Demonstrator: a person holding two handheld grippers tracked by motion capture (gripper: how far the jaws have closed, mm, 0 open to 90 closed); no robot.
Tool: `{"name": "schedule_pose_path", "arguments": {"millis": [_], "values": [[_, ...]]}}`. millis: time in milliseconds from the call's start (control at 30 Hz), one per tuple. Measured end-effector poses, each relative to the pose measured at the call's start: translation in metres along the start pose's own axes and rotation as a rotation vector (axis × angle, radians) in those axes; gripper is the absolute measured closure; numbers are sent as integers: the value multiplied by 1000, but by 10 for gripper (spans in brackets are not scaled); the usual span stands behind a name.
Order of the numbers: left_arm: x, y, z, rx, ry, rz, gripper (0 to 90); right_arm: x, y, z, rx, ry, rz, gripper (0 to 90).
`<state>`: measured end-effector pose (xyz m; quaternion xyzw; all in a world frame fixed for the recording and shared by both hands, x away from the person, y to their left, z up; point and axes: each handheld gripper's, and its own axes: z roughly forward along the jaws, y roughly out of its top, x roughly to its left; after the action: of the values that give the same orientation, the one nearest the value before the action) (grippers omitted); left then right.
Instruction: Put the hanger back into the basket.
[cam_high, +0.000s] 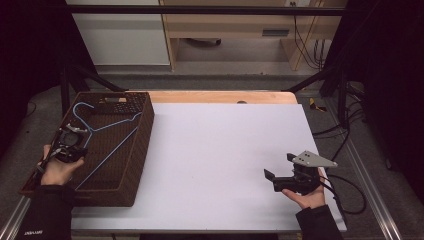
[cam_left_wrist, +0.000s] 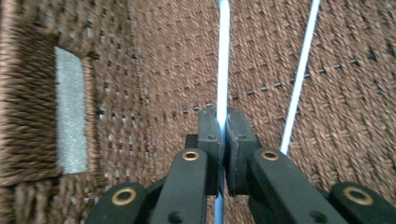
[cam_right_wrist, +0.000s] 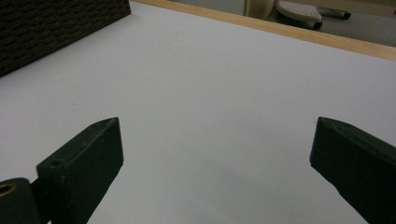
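Gripping one thin wire rod of the light blue wire hanger (cam_left_wrist: 224, 56), the left gripper (cam_left_wrist: 223, 128) is sitting with its two black jaws pinched together on the wire, which is running straight up the middle of the left gripper view and out below the pads. In the high view the hanger (cam_high: 107, 125) is lying inside the brown woven basket (cam_high: 142, 132) at the left of the frame, its hook curling toward the upper left corner of the basket and its long bar slanting down toward the lower left, while the left gripper (cam_high: 70, 145) is hovering over the basket's left side. To do this step well, I judge that the pinch should be staying centred on the pads, since a round, slick wire is likely to be rolling or pivoting between flat faces; lifting slowly and straight up should be keeping the far end from snagging in the weave. A second rod of the same hanger (cam_left_wrist: 299, 74) is slanting past at the right, apart from the jaws. The basket floor is looking coarse and ribbed, tightly plaited, with a rectangular handle slot (cam_left_wrist: 71, 109) cut into its wall at the left. At the lower right of the high view the right gripper (cam_high: 281, 167) is resting in the person's hand over the smooth, matte white table sheet (cam_high: 220, 150), its jaws spread wide with nothing between them.
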<state>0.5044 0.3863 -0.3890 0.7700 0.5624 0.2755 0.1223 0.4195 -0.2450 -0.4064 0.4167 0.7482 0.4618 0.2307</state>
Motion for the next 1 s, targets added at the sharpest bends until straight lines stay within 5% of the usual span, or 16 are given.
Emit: {"name": "schedule_pose_path", "arguments": {"millis": [167,367,567,1000], "values": [[5,1,-15,-68,-32,-44,749,0,0,-1,-4,-1,5,32],[-1,1,-48,-254,-84,-102,591,0,0,0,-5,0,6,30],[-24,-5,-79,-447,-201,-78,434,0,0,-1,-17,3,6,30],[-81,-12,-103,-629,-393,-17,262,0,0,-2,-30,12,8,30]]}}
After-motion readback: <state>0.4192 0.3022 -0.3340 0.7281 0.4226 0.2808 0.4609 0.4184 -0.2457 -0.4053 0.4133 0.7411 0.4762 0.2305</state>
